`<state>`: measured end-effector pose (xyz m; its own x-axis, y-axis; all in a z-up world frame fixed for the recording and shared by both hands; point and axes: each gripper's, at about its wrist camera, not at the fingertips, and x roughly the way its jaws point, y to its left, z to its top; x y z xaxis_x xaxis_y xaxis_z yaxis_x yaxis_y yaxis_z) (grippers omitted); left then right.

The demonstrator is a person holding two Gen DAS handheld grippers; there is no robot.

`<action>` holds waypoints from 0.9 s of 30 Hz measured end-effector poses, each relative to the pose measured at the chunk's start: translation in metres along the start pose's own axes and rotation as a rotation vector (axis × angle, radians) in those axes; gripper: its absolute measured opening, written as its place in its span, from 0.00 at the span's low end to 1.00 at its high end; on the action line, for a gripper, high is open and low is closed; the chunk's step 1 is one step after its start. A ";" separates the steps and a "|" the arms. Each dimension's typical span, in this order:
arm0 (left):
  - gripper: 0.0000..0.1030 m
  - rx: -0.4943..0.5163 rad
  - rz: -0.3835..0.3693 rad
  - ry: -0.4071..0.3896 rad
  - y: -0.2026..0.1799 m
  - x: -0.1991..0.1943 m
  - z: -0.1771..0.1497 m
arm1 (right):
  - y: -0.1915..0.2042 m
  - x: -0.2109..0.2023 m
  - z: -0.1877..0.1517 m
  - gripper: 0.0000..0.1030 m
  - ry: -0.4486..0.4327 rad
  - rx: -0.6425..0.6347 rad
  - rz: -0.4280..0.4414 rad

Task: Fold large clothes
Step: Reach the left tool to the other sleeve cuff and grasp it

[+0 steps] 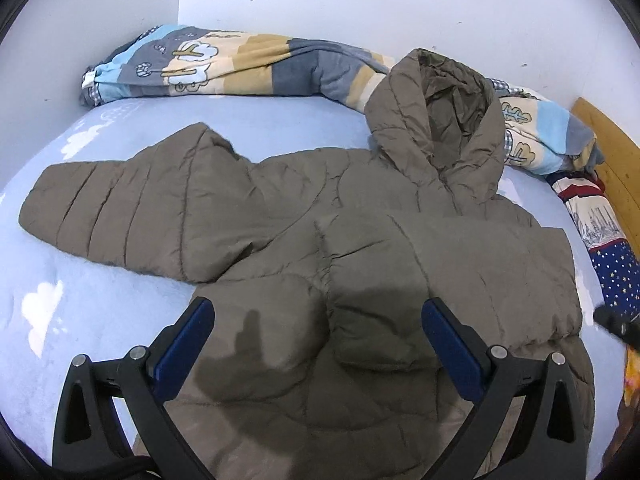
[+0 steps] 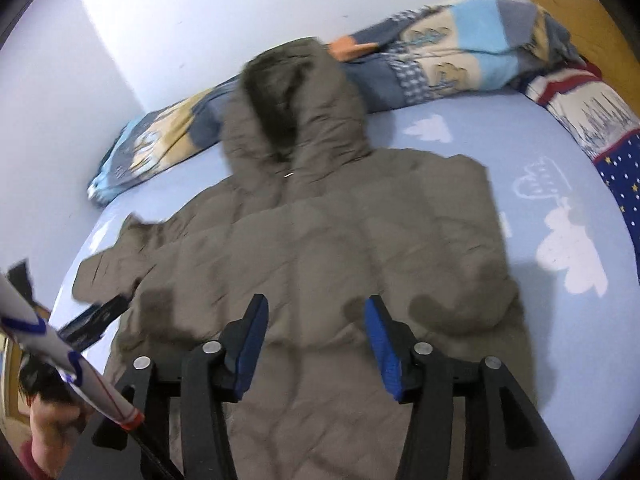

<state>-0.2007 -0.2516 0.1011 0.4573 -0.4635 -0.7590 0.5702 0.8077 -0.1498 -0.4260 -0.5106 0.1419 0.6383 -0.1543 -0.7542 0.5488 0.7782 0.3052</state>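
Note:
A grey-brown hooded puffer jacket [image 1: 304,216] lies flat on the light-blue bed sheet [image 1: 100,312], hood [image 1: 440,120] toward the wall. One sleeve [image 1: 100,216] stretches out to the left; the other is folded across the body [image 1: 440,256]. My left gripper [image 1: 318,308] hovers open over the jacket's lower middle, nothing between its blue pads. In the right wrist view the jacket [image 2: 320,232] fills the centre, and my right gripper [image 2: 316,302] stands open above its lower part, its pads gripping nothing. The left gripper's fingers [image 2: 96,316] show at that view's left edge.
A rolled patterned quilt [image 1: 240,64] lies along the white wall behind the jacket. A star-print blue cloth [image 1: 616,272] and a wooden headboard [image 1: 612,148] are at the right. A white sleeve [image 2: 48,332] and a hand [image 2: 52,424] show at lower left of the right wrist view.

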 end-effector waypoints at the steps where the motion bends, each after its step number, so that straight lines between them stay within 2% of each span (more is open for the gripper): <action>1: 1.00 0.001 0.005 0.000 0.002 0.000 0.000 | 0.009 0.000 -0.007 0.55 0.005 -0.009 0.007; 5: 1.00 -0.005 0.026 -0.011 0.016 -0.004 0.002 | 0.041 0.021 -0.029 0.55 0.073 -0.092 0.031; 8: 1.00 -0.017 0.044 -0.013 0.029 -0.004 0.003 | 0.057 0.042 -0.043 0.55 0.128 -0.204 -0.011; 11: 1.00 -0.030 0.062 -0.017 0.044 -0.004 0.007 | 0.058 0.055 -0.047 0.55 0.171 -0.196 0.012; 16: 1.00 -0.129 0.093 -0.016 0.087 0.002 0.019 | 0.061 0.055 -0.044 0.55 0.159 -0.224 0.014; 22: 1.00 -0.281 0.151 -0.046 0.166 -0.001 0.036 | 0.056 0.057 -0.045 0.55 0.164 -0.213 0.011; 27: 1.00 -0.445 0.170 -0.084 0.262 -0.010 0.044 | 0.051 0.054 -0.047 0.55 0.170 -0.207 0.019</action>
<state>-0.0261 -0.0518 0.0973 0.5831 -0.3242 -0.7449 0.1439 0.9436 -0.2981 -0.3886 -0.4506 0.0899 0.5381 -0.0473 -0.8416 0.4042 0.8906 0.2084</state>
